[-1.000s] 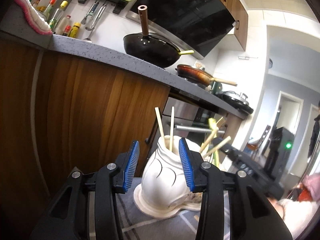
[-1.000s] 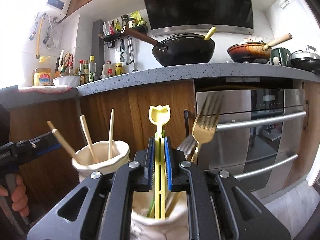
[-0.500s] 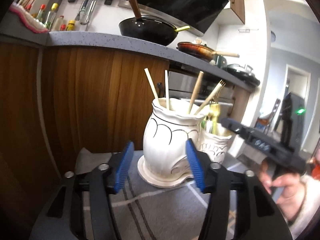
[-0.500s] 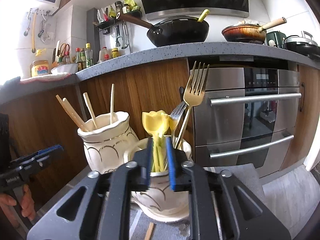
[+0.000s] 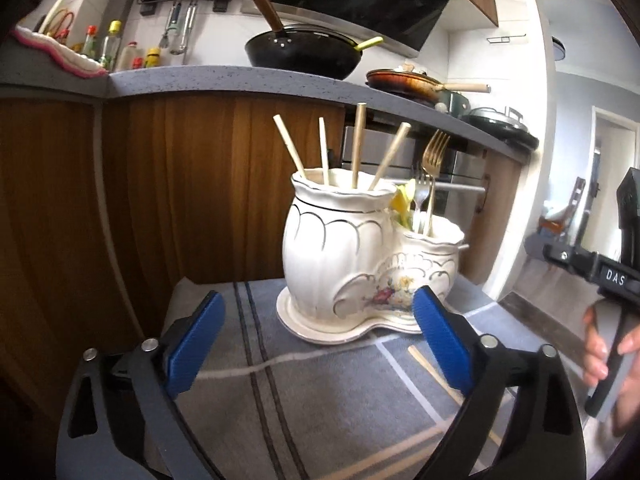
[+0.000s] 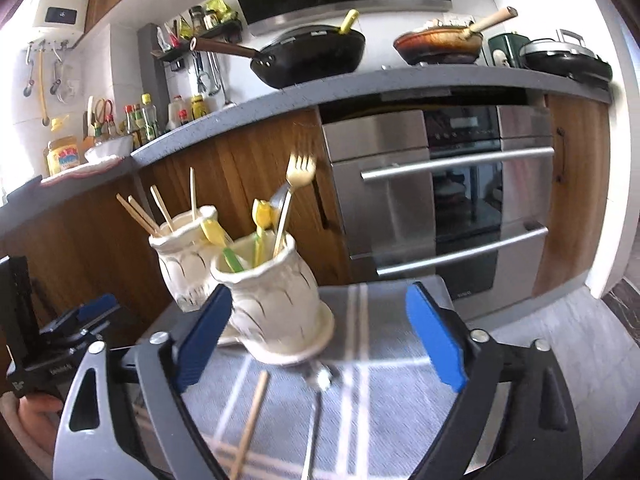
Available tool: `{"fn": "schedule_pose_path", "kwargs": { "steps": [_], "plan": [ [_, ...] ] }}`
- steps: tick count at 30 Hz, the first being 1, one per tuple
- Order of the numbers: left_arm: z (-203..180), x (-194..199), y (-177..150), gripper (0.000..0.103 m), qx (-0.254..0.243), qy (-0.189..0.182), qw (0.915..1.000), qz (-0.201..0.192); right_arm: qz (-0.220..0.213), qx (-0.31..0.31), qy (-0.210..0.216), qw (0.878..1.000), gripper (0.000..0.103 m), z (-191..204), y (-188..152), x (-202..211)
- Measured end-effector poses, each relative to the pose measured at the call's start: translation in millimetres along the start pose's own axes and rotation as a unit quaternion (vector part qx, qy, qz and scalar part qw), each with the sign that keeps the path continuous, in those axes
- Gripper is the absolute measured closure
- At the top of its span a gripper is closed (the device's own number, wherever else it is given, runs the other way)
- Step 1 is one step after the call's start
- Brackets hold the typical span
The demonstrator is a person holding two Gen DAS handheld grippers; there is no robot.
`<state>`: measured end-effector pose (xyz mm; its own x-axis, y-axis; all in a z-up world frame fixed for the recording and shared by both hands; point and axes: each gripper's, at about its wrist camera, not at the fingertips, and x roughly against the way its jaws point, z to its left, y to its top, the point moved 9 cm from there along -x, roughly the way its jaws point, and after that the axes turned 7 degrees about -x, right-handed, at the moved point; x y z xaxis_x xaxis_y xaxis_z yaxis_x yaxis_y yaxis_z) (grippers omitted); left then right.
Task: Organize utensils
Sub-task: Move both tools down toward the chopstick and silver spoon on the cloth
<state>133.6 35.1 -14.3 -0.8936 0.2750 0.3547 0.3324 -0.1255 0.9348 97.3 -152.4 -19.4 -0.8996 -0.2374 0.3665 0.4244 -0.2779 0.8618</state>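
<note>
The left gripper [image 5: 316,340] hangs low over a grey striped cloth [image 5: 320,400], its blue fingers [image 5: 196,344] spreading apart with nothing between them — the white ceramic utensil holder [image 5: 340,264] stands on the cloth beyond the tips, untouched. Its taller pot holds four wooden chopsticks [image 5: 358,144]; the shorter pot beside it holds a gold fork [image 5: 434,160], a silver fork and yellow plastic utensils [image 6: 262,220]. One chopstick [image 6: 250,420] lies loose on the cloth in front of the holder, with a metal utensil [image 6: 316,412] next to it, blurred. The right gripper [image 6: 318,340] faces the shorter pot from the other side, fingers likewise opening and empty. Behind runs a wooden cabinet front under a grey desk [image 5: 200,80] carrying a black wok [image 5: 304,50].
</note>
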Motion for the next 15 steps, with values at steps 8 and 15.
{"fn": "schedule_pose_path", "kwargs": {
  "steps": [8,15],
  "plan": [
    [-31.6,5.8,-23.2,0.006,-0.018,0.019,0.998,0.057,0.068,0.027,-0.036,0.997,0.006,-13.9,-31.8,-6.6],
    [-44.7,2.1,-52.8,0.006,-0.019,0.02,0.9929,0.116,0.143,0.073,-0.041,0.986,0.006,-4.1,-69.1,-26.6]
  ]
}}
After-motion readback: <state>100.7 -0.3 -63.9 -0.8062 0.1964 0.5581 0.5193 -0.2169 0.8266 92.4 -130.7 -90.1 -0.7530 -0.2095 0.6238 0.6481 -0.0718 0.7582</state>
